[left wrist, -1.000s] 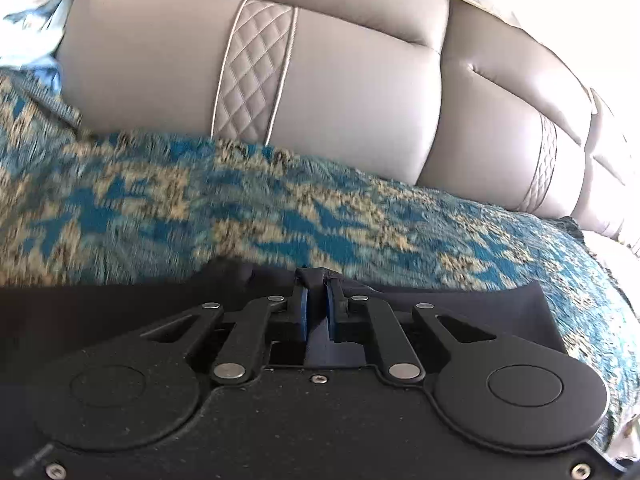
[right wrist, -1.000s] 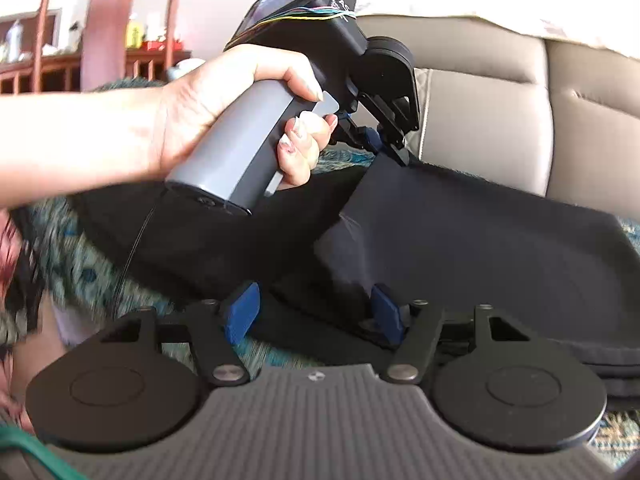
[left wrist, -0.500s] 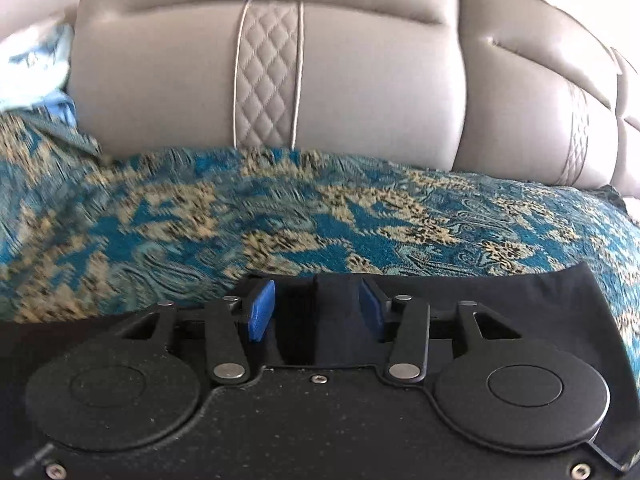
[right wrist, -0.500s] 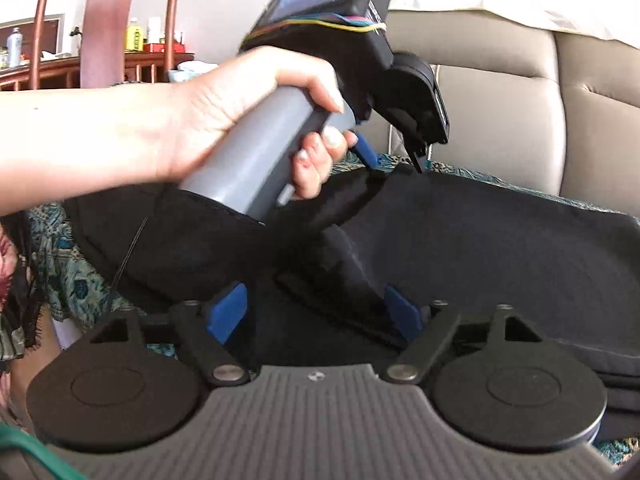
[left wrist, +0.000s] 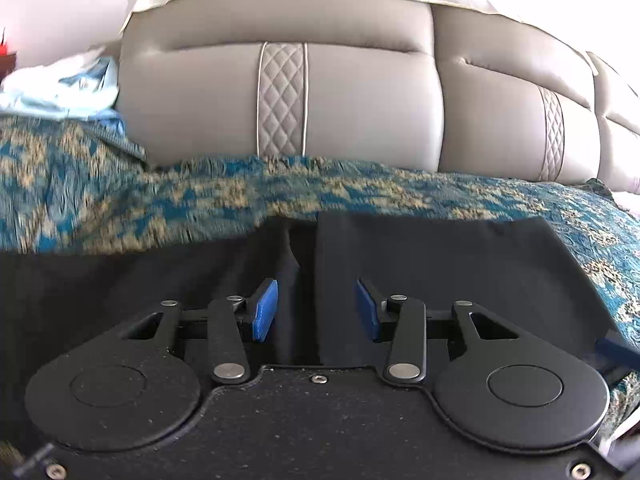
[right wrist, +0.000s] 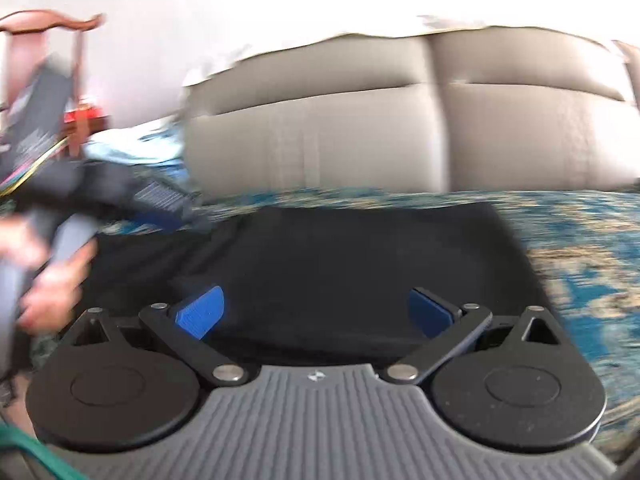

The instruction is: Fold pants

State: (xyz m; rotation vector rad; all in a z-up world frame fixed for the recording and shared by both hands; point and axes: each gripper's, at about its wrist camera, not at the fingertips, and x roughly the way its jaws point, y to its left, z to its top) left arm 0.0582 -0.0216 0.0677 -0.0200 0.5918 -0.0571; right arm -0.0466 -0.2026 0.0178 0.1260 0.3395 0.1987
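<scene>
Pants [left wrist: 440, 272], black, lie on the patterned blue throw [left wrist: 120, 200] that covers the sofa seat, in front of the grey backrest [left wrist: 352, 112]. In the left wrist view the left gripper [left wrist: 316, 310] hovers over them with its blue pads [left wrist: 264, 312] set apart and nothing between them. A dark fold line runs up the cloth between the fingers; the pants' near part is hidden under the gripper body, and their left side runs off the frame. A pale cloth [left wrist: 60, 88] lies at far left.

The right wrist view is heavily blurred. The right gripper [right wrist: 316, 314] is spread wide over the pants [right wrist: 340, 264], gripping nothing. At far left, a smeared hand [right wrist: 48, 288] grips the other tool's handle; its details cannot be made out. The throw [right wrist: 580, 248] shows only as streaks.
</scene>
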